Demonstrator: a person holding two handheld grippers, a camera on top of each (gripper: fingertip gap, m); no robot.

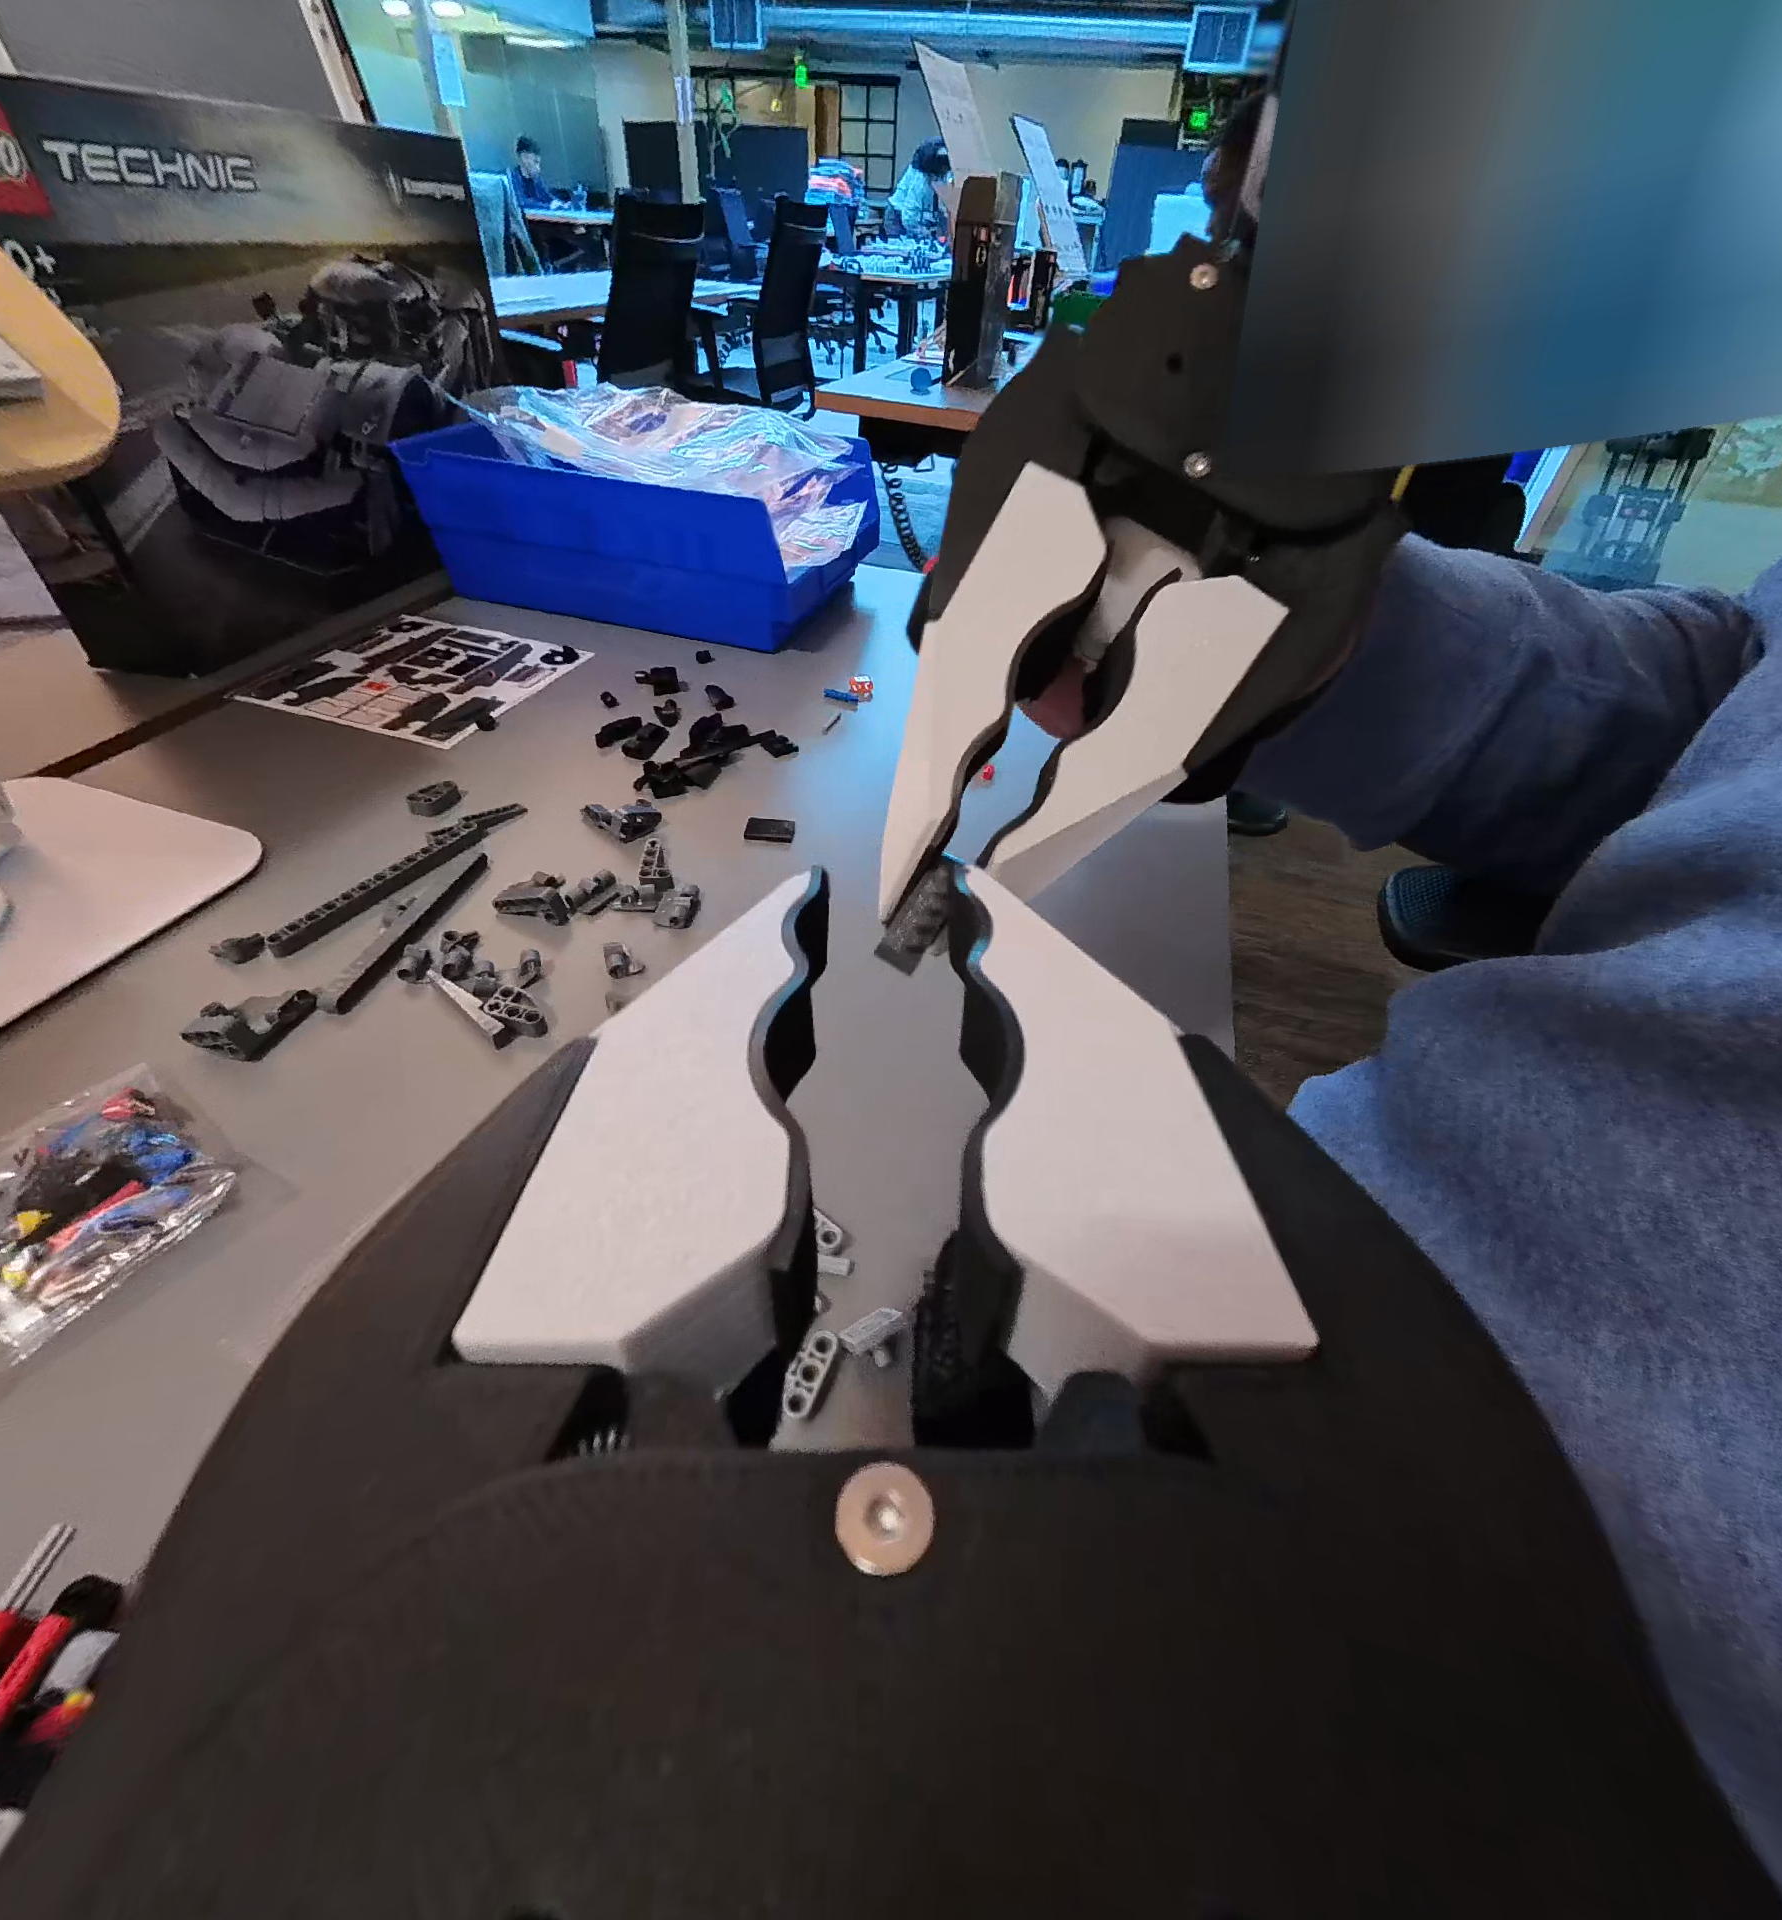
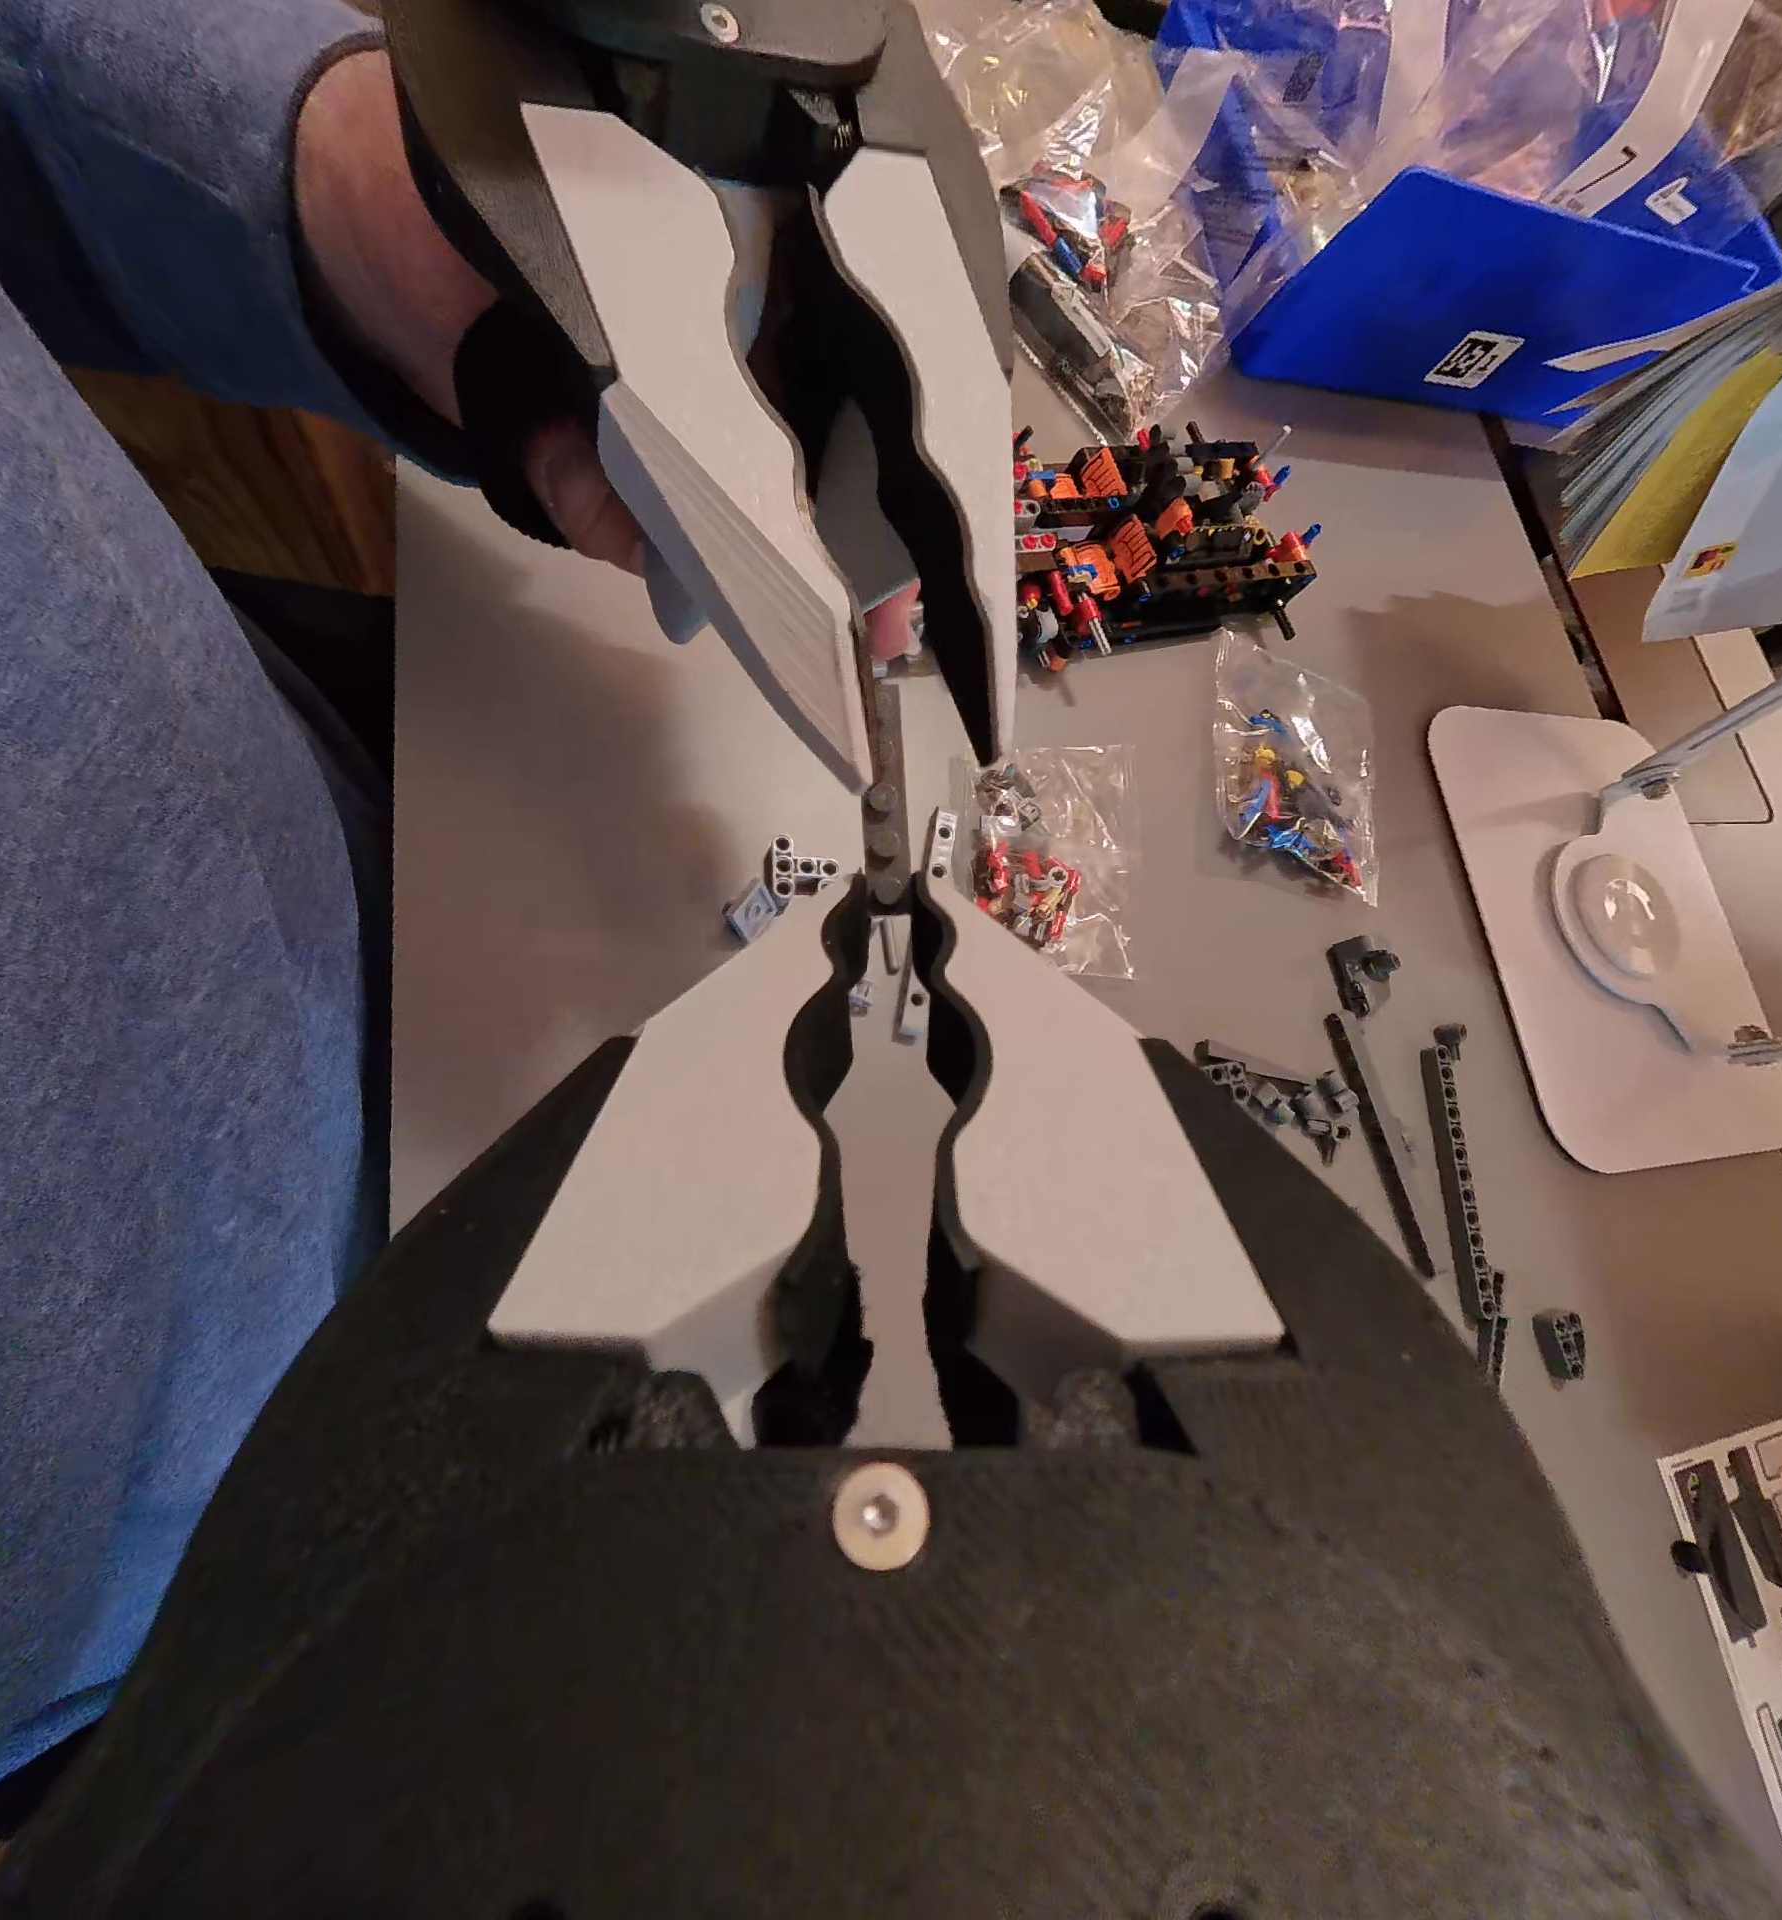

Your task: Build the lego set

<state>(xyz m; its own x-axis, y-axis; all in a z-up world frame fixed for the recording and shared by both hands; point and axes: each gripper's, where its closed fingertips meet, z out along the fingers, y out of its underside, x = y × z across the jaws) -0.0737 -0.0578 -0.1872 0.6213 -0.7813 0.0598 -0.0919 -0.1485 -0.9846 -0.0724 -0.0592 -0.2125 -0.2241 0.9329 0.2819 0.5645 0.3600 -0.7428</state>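
Note:
A dark grey studded plate is held in the air over the grey table. My right gripper is shut on its near end. In the left wrist view the right gripper comes down from the upper right with the plate at its tips. My left gripper is open, and the plate lies against the inner side of its right fingertip. In the right wrist view the left gripper reaches in from above, its jaws apart around the plate's far end.
A partly built orange and black model stands on the table past the grippers. Bags of small parts and long grey beams lie to the right. A blue bin, the set's box, a sticker sheet and loose dark pieces lie at the left.

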